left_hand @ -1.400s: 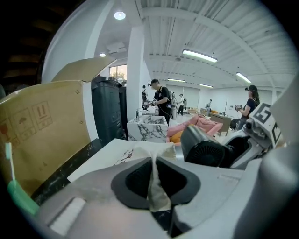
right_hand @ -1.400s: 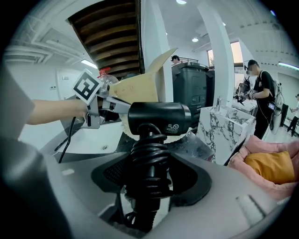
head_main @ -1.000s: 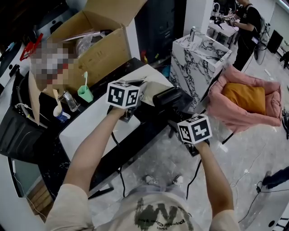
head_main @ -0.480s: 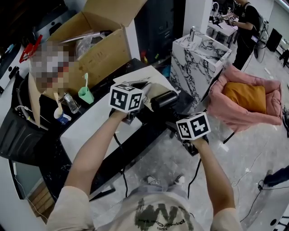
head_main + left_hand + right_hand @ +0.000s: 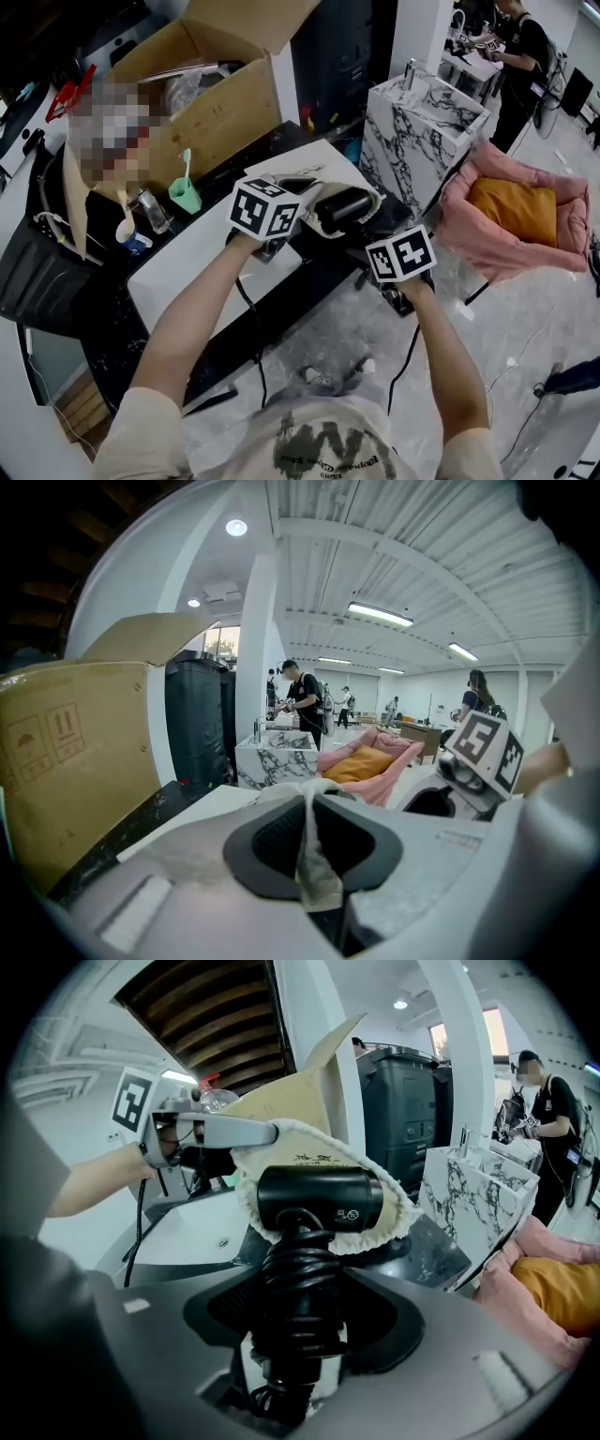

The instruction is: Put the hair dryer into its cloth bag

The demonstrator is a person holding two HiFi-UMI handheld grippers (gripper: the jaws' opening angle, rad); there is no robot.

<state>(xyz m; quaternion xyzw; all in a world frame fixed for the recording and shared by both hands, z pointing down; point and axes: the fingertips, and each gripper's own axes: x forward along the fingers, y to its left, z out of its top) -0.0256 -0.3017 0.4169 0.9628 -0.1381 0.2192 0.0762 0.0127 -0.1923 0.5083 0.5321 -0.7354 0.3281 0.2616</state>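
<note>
A black hair dryer [image 5: 319,1199], cord wound round its handle, is gripped by that handle in the right hand-held gripper [image 5: 298,1330]. Its barrel lies in the open mouth of a cream cloth bag [image 5: 398,1222]. The left hand-held gripper [image 5: 309,841], jaws narrow, pinches the bag's rim. All are held over the white tabletop's [image 5: 187,262] far corner. A cardboard box [image 5: 216,112] stands beyond the tabletop.

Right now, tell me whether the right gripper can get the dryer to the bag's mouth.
Probably yes. The left gripper pinches the bag at its rim, holding the mouth open toward the dryer. The right gripper grips the cord-wrapped handle, and the dryer's head is at the opening with nothing between.
</note>
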